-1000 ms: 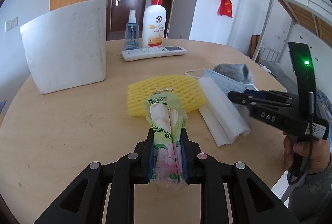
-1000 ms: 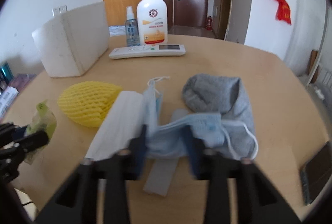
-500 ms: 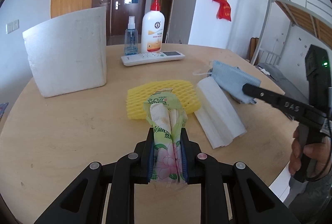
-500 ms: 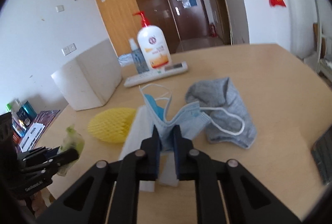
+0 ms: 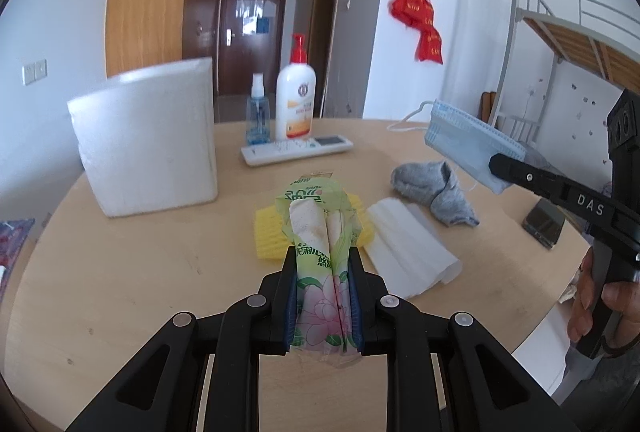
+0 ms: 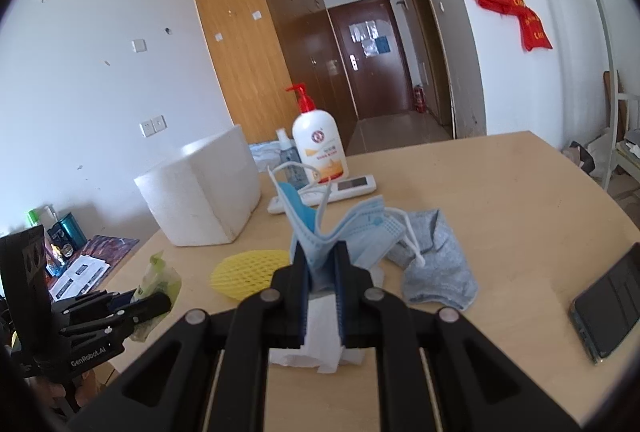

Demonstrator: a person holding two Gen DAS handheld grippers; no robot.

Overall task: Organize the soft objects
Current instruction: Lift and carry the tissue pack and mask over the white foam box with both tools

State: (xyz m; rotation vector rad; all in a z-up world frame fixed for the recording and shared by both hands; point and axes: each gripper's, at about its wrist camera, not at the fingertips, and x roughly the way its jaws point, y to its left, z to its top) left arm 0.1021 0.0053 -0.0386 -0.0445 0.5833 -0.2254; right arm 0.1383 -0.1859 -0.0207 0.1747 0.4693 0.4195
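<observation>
Hands up off the surface [image 5: 120, 272], both tilted gently downward. Left claw [image 5: 322, 264], bottom centre of its own view, is pinched tight on a green tissue pack [image 5: 320, 232], lifted above the yellow foam net [image 5: 270, 236]. Right claw [image 6: 323, 264] has just been closing, and its jaws now clamp a blue face mask [image 6: 340, 228], carried high at right in the left view. Grey sock [image 6: 436, 264] and white folded paper [image 5: 404, 252] lie on the wood, centre right.
</observation>
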